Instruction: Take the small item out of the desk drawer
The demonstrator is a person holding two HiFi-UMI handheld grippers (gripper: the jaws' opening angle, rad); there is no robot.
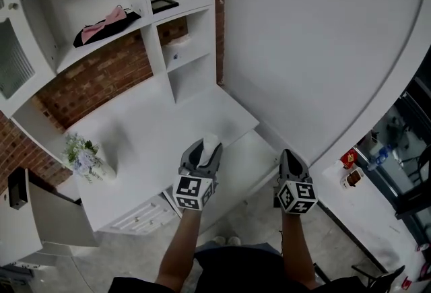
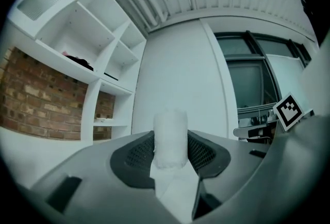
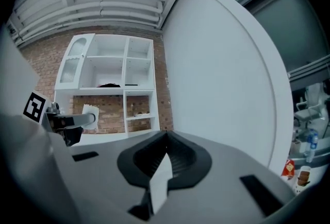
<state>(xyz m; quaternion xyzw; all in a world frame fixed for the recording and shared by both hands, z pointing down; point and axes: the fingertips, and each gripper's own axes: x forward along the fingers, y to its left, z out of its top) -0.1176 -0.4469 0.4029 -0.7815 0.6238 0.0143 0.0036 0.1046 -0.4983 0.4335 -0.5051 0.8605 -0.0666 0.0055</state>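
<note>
My left gripper [image 1: 204,153] hangs over the front edge of the white desk [image 1: 148,130], shut on a small white roll-shaped item [image 1: 211,145]. In the left gripper view the item [image 2: 170,138] stands upright, pinched between the dark pads [image 2: 135,158], and rises above them. From the right gripper view I see that gripper [image 3: 67,121] and its item [image 3: 91,114] at the left. My right gripper [image 1: 289,155] floats to the right of the desk, off its edge. Its jaws [image 3: 166,153] are closed together with nothing between them. The white drawer fronts [image 1: 143,217] show under the desk's front edge.
A vase of flowers [image 1: 86,158] stands on the desk's left part. White shelves behind hold a pink and black bow [image 1: 104,24] and a dark frame [image 1: 164,4]. A cabinet door [image 1: 42,212] hangs open at the left. A curved white wall [image 1: 316,49] rises at the right.
</note>
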